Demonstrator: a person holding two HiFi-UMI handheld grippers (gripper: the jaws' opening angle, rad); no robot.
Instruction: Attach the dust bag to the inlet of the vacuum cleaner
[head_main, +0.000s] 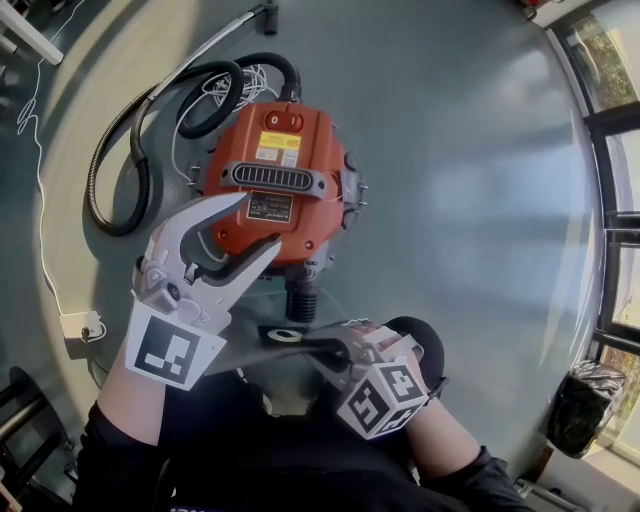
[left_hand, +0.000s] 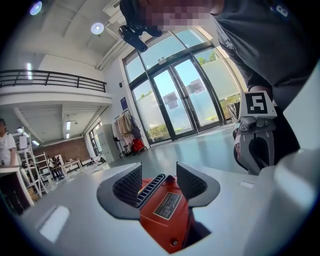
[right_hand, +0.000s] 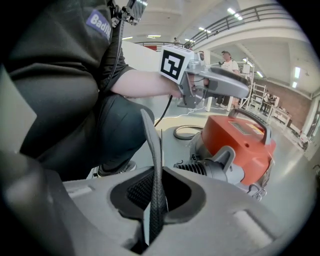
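Observation:
The orange vacuum cleaner (head_main: 280, 180) stands on the grey floor, its grey ribbed inlet (head_main: 301, 300) facing the person. My left gripper (head_main: 255, 222) hangs open just above the vacuum's near top, with nothing between its fingers; from its own camera the orange body (left_hand: 167, 212) shows below the spread jaws. My right gripper (head_main: 322, 346) is shut on the dust bag's flat black collar (head_main: 284, 335), which has a round hole and sits just in front of the inlet. In the right gripper view the collar (right_hand: 156, 165) stands edge-on between the pads, and the inlet (right_hand: 200, 168) lies just beyond.
A black hose (head_main: 120, 170) loops left of the vacuum, with white cable (head_main: 40, 190) running to a socket box (head_main: 80, 326). A black bag (head_main: 583, 405) stands by the glass wall at right. The person's knees crowd the near floor. Another person (left_hand: 6, 145) stands far off.

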